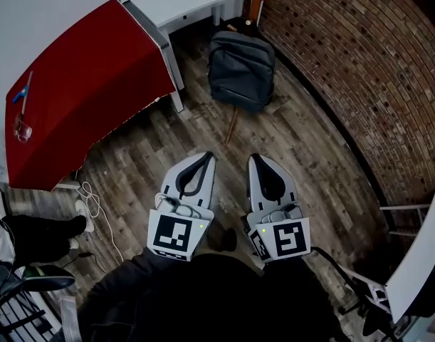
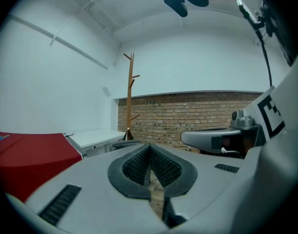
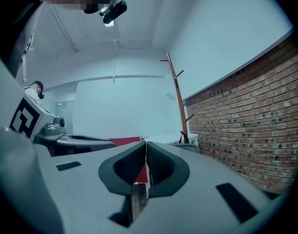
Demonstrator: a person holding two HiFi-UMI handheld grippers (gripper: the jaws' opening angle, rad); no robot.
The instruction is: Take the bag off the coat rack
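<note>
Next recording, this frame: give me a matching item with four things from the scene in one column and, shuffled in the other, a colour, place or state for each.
Things:
1. bag
2. tablecloth
3. coat rack
4. left gripper

Descriptions:
A. bright red
B. jaws together, nothing between them
C. dark grey, low beside the rack's foot
D. brown wooden pole, upright near the brick wall

Pairs: 1-C, 2-A, 3-D, 4-B
</note>
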